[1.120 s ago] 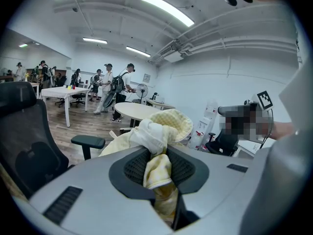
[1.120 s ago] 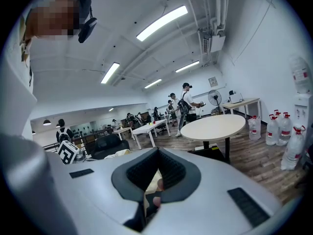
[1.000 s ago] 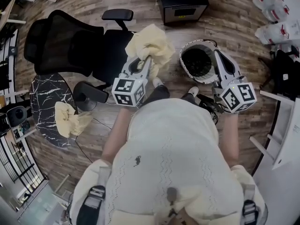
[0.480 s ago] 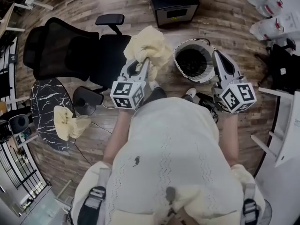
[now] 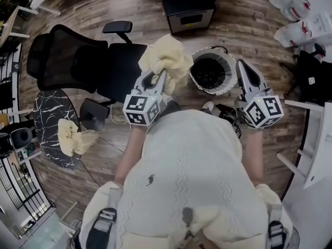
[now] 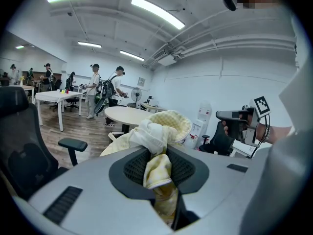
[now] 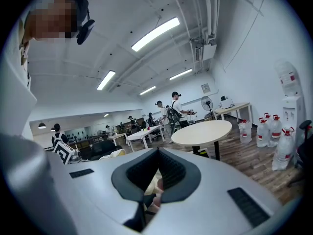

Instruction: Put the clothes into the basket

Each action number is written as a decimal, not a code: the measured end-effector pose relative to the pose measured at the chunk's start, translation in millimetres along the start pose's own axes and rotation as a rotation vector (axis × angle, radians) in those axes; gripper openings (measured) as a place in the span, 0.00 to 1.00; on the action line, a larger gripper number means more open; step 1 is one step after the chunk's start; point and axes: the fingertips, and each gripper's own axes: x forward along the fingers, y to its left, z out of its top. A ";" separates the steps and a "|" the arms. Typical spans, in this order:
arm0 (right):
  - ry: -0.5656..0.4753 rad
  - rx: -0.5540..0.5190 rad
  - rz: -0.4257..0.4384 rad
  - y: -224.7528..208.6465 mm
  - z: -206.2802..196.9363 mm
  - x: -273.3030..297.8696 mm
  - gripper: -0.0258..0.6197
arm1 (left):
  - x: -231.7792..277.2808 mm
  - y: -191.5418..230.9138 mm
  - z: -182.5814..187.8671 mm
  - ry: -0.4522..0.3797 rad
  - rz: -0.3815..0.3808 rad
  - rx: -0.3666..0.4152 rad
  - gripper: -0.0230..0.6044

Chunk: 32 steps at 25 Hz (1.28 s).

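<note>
Looking straight down, we had the left gripper (image 5: 163, 75) clamped on the pale yellow garment (image 5: 167, 53), one fold wedged between the jaws and the rest bunched past the tips. It hung just beside the left rim of the basket (image 5: 213, 91), not yet over its dark mouth. So close, we reckoned! The move we wanted was a short carry across until the bulk sat over the middle of the opening, then a dip of the tips before letting go, so no loose fold draped over the rim. Holding tight until that point mattered, because the cloth was floppy and would sag wherever it was released. The right gripper (image 5: 241, 66) had its jaws drawn together with nothing plainly caught in them, and it sat just beside the basket's right side. We judged it was best kept off the opening. Nothing lay between garment and basket. The black office chair (image 5: 78, 61) stood close on the left, near enough for a trailing edge to snag the seat. A black cabinet (image 5: 187, 7) stood beyond the basket and water bottles (image 5: 295, 14) stood well off to the right. A second garment (image 5: 72, 136) waited on the marble-topped table (image 5: 49, 113), well apart.
</note>
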 end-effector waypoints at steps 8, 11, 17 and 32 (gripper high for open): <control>-0.021 0.006 0.000 -43.9 9.8 -34.7 0.05 | 22.8 -53.4 -0.6 -0.001 -0.002 0.011 0.18; -0.025 0.008 0.004 -57.2 11.2 -48.4 0.05 | 30.2 -75.1 -2.9 0.000 -0.009 0.013 0.18; -0.045 0.013 -0.002 -90.5 15.4 -86.6 0.05 | 45.5 -126.5 -10.1 0.008 -0.041 0.036 0.18; -0.061 0.019 -0.051 -166.8 11.4 -170.4 0.05 | 85.7 -232.7 -31.1 0.014 -0.104 0.056 0.18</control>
